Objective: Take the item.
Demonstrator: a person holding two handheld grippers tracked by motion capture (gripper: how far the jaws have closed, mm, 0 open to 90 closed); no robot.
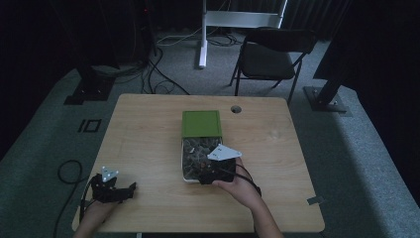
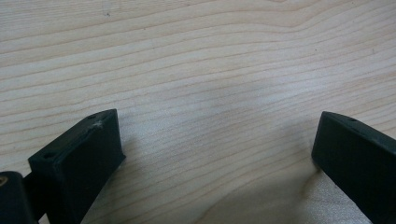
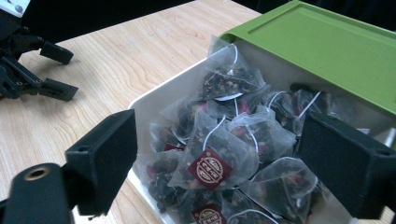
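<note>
A white box full of clear pyramid tea bags lies mid-table, its green lid slid back over the far half. My right gripper hovers open over the box's near end, jaws on either side of a tea bag with a dark red tag, gripping nothing. My left gripper rests open at the table's near left corner, bare wood between its jaws; it is also seen as the far gripper in the right gripper view.
The wooden table has a round cable hole behind the box. A black folding chair and a white stand lie beyond the far edge. Cables run across the floor at left.
</note>
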